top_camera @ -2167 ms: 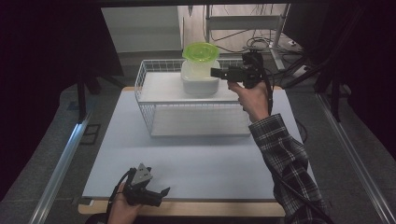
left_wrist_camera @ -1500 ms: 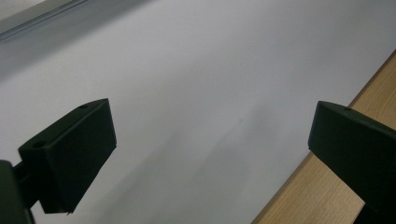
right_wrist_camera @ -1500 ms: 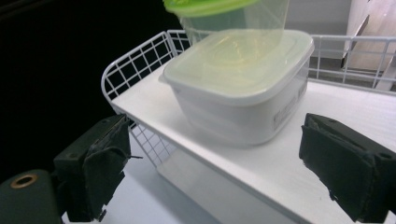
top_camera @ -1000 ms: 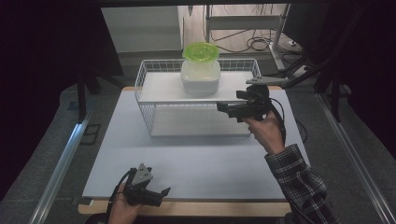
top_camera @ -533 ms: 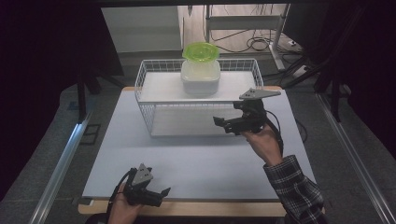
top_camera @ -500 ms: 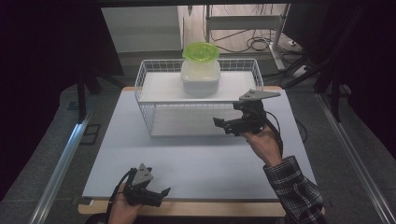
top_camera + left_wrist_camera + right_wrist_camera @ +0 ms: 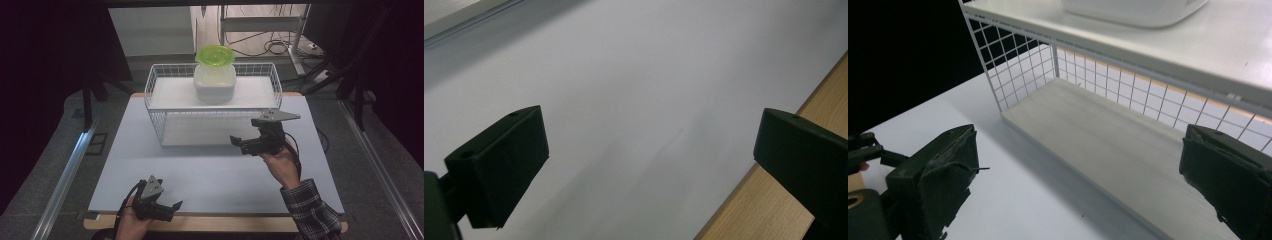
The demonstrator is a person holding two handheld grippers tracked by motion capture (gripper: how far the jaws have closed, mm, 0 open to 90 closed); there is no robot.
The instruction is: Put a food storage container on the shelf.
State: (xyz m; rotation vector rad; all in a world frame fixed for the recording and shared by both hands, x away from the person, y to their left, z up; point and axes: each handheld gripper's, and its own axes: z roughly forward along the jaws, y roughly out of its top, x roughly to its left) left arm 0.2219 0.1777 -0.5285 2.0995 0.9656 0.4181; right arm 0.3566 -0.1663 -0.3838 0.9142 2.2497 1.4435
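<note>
Pulling clear, the right gripper (image 7: 239,144) needs its open, empty jaws away from the wire shelf (image 7: 212,97); left gripper (image 7: 172,207) rests open.

The rack (image 7: 160,107) was white-coated wire with matt, pale wood-grain shelves (image 7: 1128,145). The tub (image 7: 214,84) looked like cloudy plastic under a glossy green lid (image 7: 215,54). The mat (image 7: 634,100) was smooth, matt; the table edge (image 7: 774,200) bare wood.
</note>
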